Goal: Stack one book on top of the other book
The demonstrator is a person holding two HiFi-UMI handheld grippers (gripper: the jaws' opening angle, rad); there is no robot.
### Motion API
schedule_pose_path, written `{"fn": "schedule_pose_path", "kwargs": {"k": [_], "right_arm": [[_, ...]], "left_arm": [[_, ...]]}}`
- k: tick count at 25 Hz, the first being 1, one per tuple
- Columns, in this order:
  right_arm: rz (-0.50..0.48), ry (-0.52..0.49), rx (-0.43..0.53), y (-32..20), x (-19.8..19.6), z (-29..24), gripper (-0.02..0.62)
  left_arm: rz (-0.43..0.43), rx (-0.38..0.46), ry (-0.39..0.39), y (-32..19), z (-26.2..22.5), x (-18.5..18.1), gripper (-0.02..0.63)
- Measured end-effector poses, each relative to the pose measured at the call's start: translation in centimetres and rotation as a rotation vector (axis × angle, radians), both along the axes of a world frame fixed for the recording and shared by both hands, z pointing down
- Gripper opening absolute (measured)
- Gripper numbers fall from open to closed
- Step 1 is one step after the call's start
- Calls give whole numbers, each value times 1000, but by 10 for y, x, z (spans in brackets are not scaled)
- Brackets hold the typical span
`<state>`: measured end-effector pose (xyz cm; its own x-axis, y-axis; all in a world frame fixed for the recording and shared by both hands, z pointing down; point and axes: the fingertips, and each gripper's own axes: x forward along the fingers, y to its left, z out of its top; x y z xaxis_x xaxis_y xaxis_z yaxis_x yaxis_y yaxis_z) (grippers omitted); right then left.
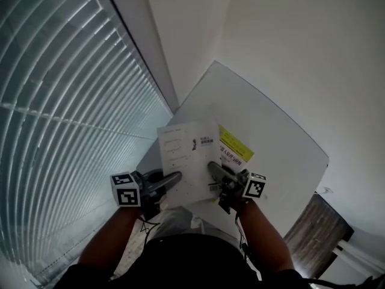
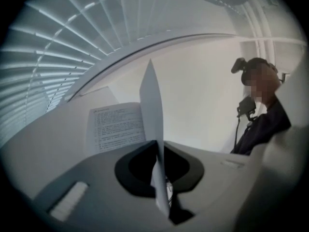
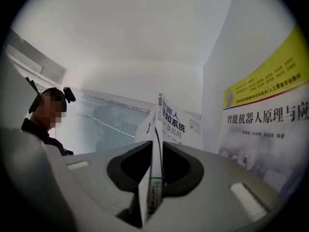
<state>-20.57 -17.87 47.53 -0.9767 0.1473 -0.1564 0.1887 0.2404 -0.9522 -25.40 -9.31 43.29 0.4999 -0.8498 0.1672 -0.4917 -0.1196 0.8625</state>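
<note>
In the head view, the left gripper [image 1: 171,180] and the right gripper [image 1: 215,172] hold a white book [image 1: 186,155] by its two side edges. This book covers part of a yellow book [image 1: 236,146] on the white table [image 1: 283,143].

In the left gripper view, the jaws are pressed together on a thin edge of the white book [image 2: 152,105].

In the right gripper view, the jaws are clamped on the white book [image 3: 171,122]. The yellow book [image 3: 263,115] is at the right.

Yellow-banded book [image 1: 236,147]: left part hidden behind white book [image 1: 186,161]. Small print on white book's cover too small to read.
</note>
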Motion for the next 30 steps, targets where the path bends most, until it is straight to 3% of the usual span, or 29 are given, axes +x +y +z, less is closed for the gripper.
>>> {"fn": "schedule_pose_path", "kwargs": {"k": [19,30], "right_arm": [[91,143,45,7,15,3,58],[142,230,78,13,18,-12,55]], "left_arm": [[86,-75,15,4,24,-2,8],[152,-203,-173,6,32,-3,38]]}}
